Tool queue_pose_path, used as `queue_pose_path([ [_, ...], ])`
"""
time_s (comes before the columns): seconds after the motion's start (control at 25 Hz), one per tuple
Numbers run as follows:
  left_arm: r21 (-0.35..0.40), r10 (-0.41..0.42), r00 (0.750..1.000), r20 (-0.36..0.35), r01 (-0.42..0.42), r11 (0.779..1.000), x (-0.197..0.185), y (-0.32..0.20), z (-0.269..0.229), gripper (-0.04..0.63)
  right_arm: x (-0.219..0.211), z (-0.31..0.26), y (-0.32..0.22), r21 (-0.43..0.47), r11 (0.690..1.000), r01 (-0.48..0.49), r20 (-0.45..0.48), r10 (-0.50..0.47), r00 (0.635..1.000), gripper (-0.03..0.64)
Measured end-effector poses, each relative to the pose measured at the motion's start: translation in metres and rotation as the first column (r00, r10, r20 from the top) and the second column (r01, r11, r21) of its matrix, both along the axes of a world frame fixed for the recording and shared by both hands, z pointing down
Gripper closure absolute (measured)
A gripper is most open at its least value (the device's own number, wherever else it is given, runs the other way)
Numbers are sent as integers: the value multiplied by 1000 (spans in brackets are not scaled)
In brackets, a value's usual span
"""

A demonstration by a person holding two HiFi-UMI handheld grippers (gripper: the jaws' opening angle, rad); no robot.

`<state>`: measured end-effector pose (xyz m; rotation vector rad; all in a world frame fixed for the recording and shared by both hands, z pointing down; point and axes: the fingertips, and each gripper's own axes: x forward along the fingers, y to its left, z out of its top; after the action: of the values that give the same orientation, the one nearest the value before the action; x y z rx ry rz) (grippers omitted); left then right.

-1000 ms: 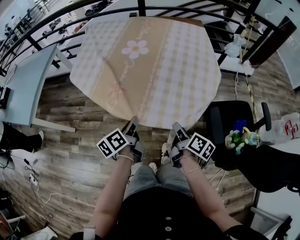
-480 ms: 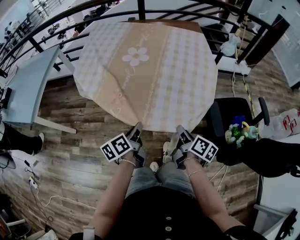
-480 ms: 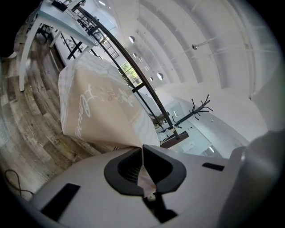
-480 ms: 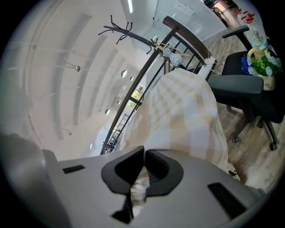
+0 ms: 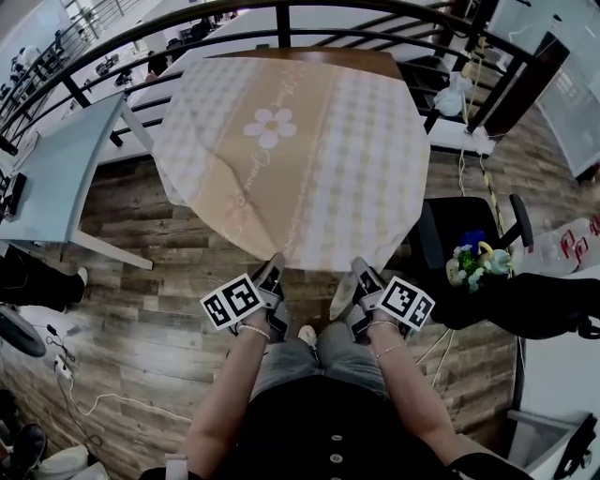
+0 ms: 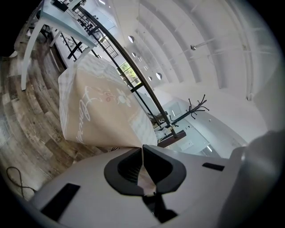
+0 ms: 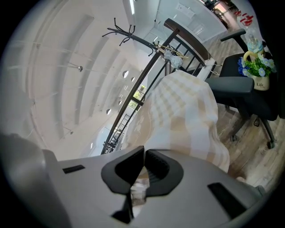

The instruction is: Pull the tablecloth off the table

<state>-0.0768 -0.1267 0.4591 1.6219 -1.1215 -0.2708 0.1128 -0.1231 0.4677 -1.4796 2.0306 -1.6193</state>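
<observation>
A beige and white checked tablecloth [image 5: 300, 159] with a daisy print hangs stretched from the wooden table [image 5: 319, 58] toward me; a strip of bare wood shows at the far edge. My left gripper [image 5: 276, 264] is shut on the cloth's near hem left of the middle. To its right, my right gripper [image 5: 360, 270] is shut on the same hem. In the left gripper view the jaws [image 6: 142, 150] pinch a fold of the tablecloth [image 6: 98, 111]. The right gripper view has cloth caught between the shut jaws [image 7: 144, 156], and the tablecloth [image 7: 187, 116] drapes away ahead.
A black curved railing [image 5: 281, 14] runs behind the table. A grey table [image 5: 56, 169] stands at the left. At the right is a black chair [image 5: 469, 234] with a pot of flowers [image 5: 473, 264]. Cables [image 5: 75, 375] lie on the wooden floor.
Both grippers have drawn back toward me with the hem in them. The cloth has slid along the table and more bare wood shows at the far edge.
</observation>
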Motion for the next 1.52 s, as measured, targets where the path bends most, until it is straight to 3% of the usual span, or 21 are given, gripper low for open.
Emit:
queue_pose_path([
  [0.28, 7, -40, 999, -2, 40, 999, 1, 22, -5, 578, 1, -7, 18, 4, 999, 45, 4, -45, 999, 589],
  [0.88, 21, -36, 999, 27, 35, 999, 30, 85, -15, 578, 28, -16, 81, 9, 996, 93, 10, -93, 996, 589],
  [1.52, 21, -49, 996, 75, 48, 999, 30, 141, -20, 578, 26, -27, 131, 26, 993, 118, 15, -118, 993, 590],
])
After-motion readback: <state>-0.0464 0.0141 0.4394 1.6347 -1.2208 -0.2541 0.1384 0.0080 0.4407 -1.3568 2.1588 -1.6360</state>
